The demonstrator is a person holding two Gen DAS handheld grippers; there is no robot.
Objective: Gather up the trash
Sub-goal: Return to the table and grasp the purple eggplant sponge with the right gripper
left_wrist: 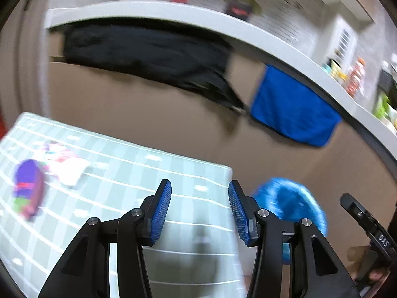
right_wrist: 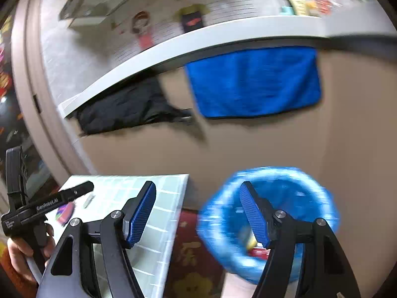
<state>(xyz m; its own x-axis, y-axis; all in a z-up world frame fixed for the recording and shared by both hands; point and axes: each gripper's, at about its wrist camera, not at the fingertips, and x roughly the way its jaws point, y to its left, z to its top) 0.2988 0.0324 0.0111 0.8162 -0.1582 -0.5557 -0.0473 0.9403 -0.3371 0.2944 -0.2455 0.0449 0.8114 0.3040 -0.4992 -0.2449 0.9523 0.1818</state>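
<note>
Left wrist view shows a beige wall [left_wrist: 148,114] behind a table with a pale green checked cloth [left_wrist: 124,173], and a blue towel [left_wrist: 292,109] hanging under a white shelf [left_wrist: 173,15]. Beside the table's right edge stands a bin lined with a blue bag [right_wrist: 268,221], with blurred scraps inside. On the cloth's left part lie a purple wrapper [left_wrist: 27,188] and a white-pink wrapper [left_wrist: 64,164], touching. The left gripper [left_wrist: 199,211] hangs over the cloth, jaws wide and empty. The right gripper [right_wrist: 198,213] is also spread wide and empty, one finger over the bin.
</note>
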